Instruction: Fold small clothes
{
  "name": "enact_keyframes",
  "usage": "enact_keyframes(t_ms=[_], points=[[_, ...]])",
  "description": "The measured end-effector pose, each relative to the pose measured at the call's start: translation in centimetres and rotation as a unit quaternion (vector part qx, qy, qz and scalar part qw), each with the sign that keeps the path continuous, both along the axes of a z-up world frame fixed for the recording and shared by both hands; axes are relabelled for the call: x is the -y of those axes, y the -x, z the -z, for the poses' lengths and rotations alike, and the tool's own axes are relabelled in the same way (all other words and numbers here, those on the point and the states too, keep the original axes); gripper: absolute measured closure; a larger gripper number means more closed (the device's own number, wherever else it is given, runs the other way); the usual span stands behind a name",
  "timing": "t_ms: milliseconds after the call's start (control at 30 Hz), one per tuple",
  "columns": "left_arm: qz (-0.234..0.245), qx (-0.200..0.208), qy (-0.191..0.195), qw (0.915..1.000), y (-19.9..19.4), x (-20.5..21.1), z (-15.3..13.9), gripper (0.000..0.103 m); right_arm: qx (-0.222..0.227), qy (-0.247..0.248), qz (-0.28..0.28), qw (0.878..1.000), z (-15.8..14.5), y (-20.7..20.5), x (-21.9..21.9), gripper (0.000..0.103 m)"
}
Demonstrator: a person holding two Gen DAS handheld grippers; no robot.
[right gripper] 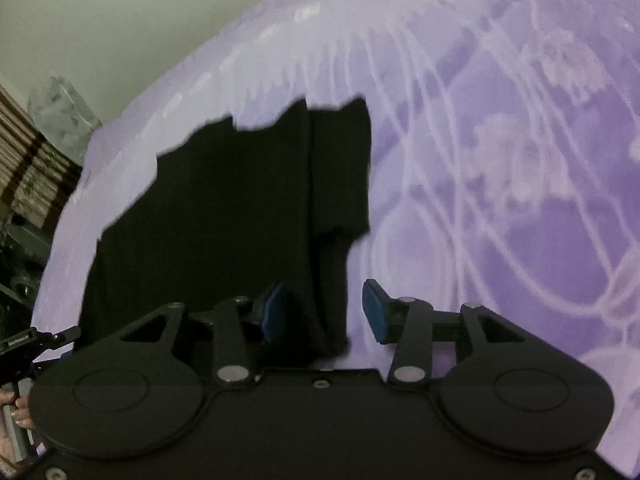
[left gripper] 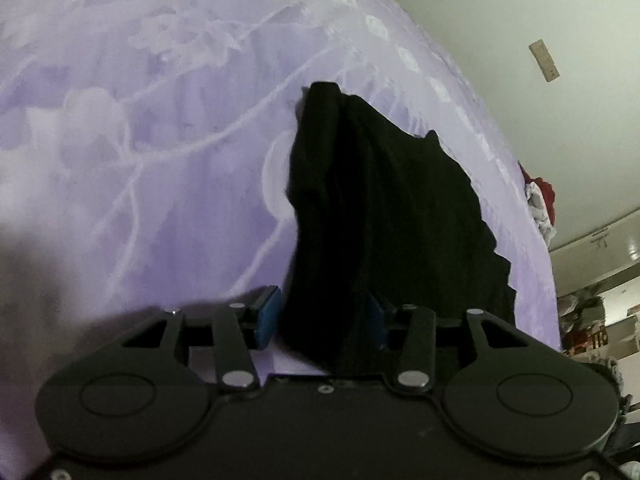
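Left gripper (left gripper: 324, 320): blue pads set wide apart, black garment (left gripper: 384, 216) filling the gap between them; right pad partly buried in cloth, left pad clear with lilac showing beside it. Cannot tell whether the pads actually pinch the fabric. Right gripper (right gripper: 322, 312): jaws spread wide, right pad standing free over bedspread (right gripper: 500, 200), left pad against or just under the garment (right gripper: 240, 208) edge; contact hard to judge, black on black. Garment near end cut off by both gripper bodies. Lying flat-ish on the bedspread (left gripper: 140, 140), dark knit or jersey, folds almost unreadable; one lengthwise crease visible in the right wrist view, a narrower strip layered along its right side. Far edge jagged, stepped outline. Bedspread lilac with paler floral and vine pattern, slightly glossy, scalloped pale border at the bed edge. Beyond the bed, left view: red and white clothes (left gripper: 540, 200) heaped at the edge, partly cut off; wall switch plate (left gripper: 544, 60); blurred shelves or boxes lower right. Right view: clear plastic bag (right gripper: 60, 112) with indistinct contents, striped fabric (right gripper: 32, 168) beside it, operator's fingers (right gripper: 16, 408) at the bottom-left corner.
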State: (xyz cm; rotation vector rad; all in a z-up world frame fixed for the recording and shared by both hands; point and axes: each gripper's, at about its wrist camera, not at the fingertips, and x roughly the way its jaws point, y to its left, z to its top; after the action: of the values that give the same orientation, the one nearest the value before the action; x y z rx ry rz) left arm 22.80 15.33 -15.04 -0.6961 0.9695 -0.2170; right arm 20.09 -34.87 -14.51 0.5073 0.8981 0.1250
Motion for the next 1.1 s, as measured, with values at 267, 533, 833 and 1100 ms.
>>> enact_keyframes(t_ms=[267, 533, 833, 1100], points=[[0.0, -0.025, 0.022, 0.9994, 1.0, 0.4, 0.5, 0.097, -0.009, -0.009, 0.008, 1.0, 1.2, -0.2, -1.7, 0.084], [0.013, 0.003, 0.018, 0.9997, 2.1, -0.3, -2.2, 0.098, 0.028, -0.014, 0.026, 0.999, -1.7, 1.5, -0.6, 0.103], [0.0, -0.052, 0.011, 0.9986, 2.8, -1.1, 0.9, 0.089, -0.023, -0.046, 0.05, 0.997, 2.8, 2.5, 1.6, 0.103], [0.042, 0.062, -0.02, 0.997, 3.0, 1.4, -6.8, 0.082, 0.05, 0.046, 0.027, 0.997, -2.9, 3.4, -0.5, 0.095]])
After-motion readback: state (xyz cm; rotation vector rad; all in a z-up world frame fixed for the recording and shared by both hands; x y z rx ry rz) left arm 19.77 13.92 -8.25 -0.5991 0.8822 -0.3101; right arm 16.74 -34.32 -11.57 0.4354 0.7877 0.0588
